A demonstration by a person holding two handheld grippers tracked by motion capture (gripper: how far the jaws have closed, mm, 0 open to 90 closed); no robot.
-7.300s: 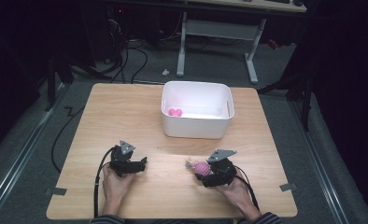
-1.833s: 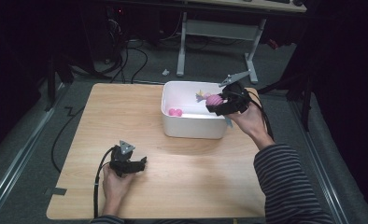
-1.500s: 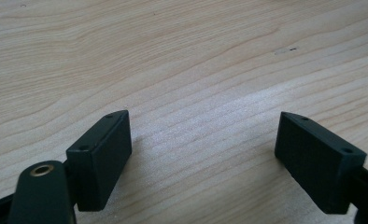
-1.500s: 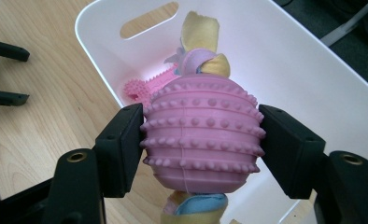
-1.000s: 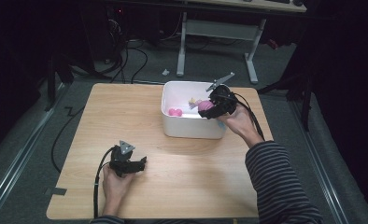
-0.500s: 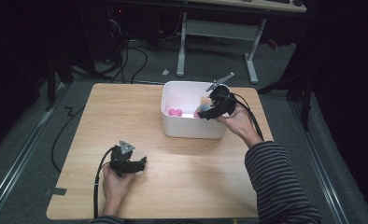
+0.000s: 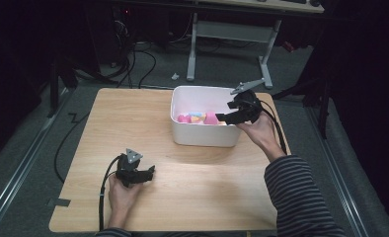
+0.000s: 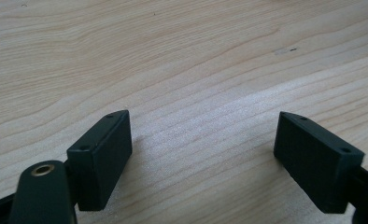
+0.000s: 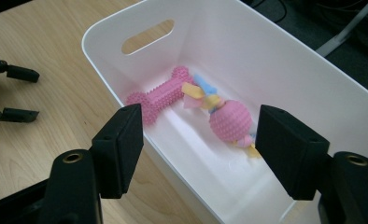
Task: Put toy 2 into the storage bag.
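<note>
- Pink rubber is what we are handling: a knobbly ball toy (image 9: 230,121) with yellow and blue fabric strips through it lies on the floor of the white bin (image 9: 285,56), near the middle of the right gripper view, touching or nearly touching a pink bone toy (image 9: 159,94) to its left.
- Our right gripper (image 9: 198,140) hangs over the bin's near rim with its jaws apart and nothing between them; they have just been closing a little. We judge the ball as released and the step in hand as drawing clear.
- To do it well, we should lift straight away from the bin before swinging back over the bench (image 7: 133,118), so that neither jaw snags the bin wall nor tips it.
- We should keep the jaws off the fabric strips, which could drag the ball out again.
- The ball toy's long axis runs along its strips, from the upper left of the right gripper view down to the lower right, roughly along the bin's length; the bone lies at a slant to it, its far end nearest the strips.
- In the high view both toys sit at the left of the bin, just above its front wall.
- Our left gripper (image 8: 201,154) rests low over bare wood, at the lower left of the high view, jaws wide and empty.
</note>
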